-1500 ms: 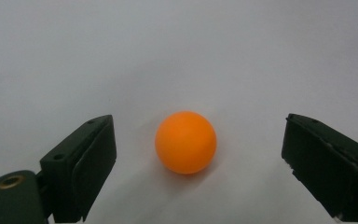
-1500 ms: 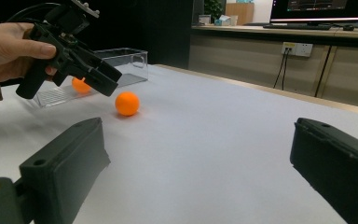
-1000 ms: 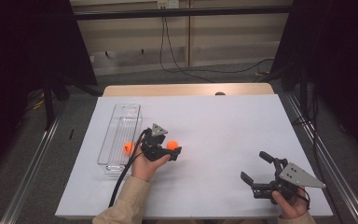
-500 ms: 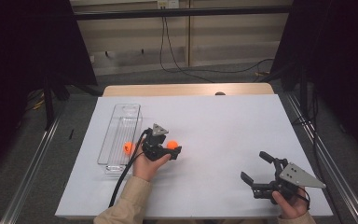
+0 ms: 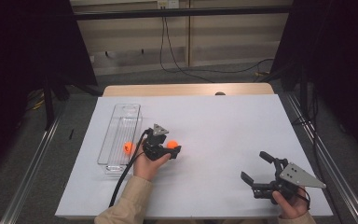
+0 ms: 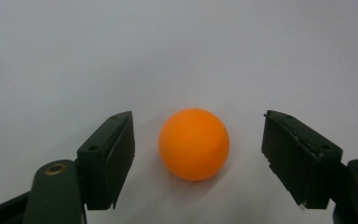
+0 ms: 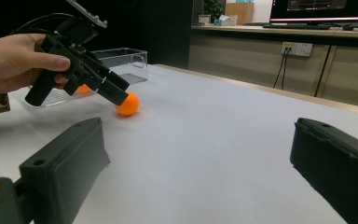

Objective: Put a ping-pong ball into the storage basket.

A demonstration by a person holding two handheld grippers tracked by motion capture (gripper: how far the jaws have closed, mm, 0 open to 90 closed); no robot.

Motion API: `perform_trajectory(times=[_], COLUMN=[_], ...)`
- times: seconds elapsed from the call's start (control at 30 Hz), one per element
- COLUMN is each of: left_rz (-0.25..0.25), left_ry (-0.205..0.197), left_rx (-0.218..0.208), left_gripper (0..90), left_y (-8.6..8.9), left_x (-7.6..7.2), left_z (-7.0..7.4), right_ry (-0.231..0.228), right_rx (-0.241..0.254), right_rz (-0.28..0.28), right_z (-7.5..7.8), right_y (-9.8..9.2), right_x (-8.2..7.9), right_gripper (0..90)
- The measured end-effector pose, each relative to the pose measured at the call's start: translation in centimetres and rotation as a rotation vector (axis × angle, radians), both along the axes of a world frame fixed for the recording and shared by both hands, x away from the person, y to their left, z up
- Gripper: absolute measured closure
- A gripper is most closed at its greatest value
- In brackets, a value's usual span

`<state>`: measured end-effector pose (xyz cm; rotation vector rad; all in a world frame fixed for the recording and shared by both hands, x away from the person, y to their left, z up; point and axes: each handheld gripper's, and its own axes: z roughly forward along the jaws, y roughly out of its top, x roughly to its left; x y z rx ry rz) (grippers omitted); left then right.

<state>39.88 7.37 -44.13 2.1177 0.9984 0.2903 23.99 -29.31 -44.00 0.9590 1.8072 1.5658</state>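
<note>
left gripper (image 6: 193, 158) jaws just closing on ball (image 6: 194, 143), gaps both sides, no grip | right of tray (image 5: 119, 140) | keep squeezing, you're near pickup | right gripper (image 5: 256, 170) open, empty

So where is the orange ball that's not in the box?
The orange ball lies on the white table, between the left gripper's open jaws, just right of the clear box.

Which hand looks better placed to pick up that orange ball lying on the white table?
The left. Its tool already has the ball between its jaws, which have just been closing without touching it yet. The right tool sits open, far off near the table's other corner.
</note>
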Motion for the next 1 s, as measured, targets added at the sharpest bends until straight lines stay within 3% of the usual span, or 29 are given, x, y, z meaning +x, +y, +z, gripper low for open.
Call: perform_trajectory(times=[1.0], left_rz=[-0.019], left_ry=[0.017], left_rx=[0.025], left_gripper=[38.6], left_y=[-0.16], left_x=[0.45], left_z=[-0.79], right_ry=[0.002], right_rx=[0.0], right_rz=[-0.003], right_z=[0.0], right_y=[-0.07], right_x=[-0.03], right_gripper=[2.5])
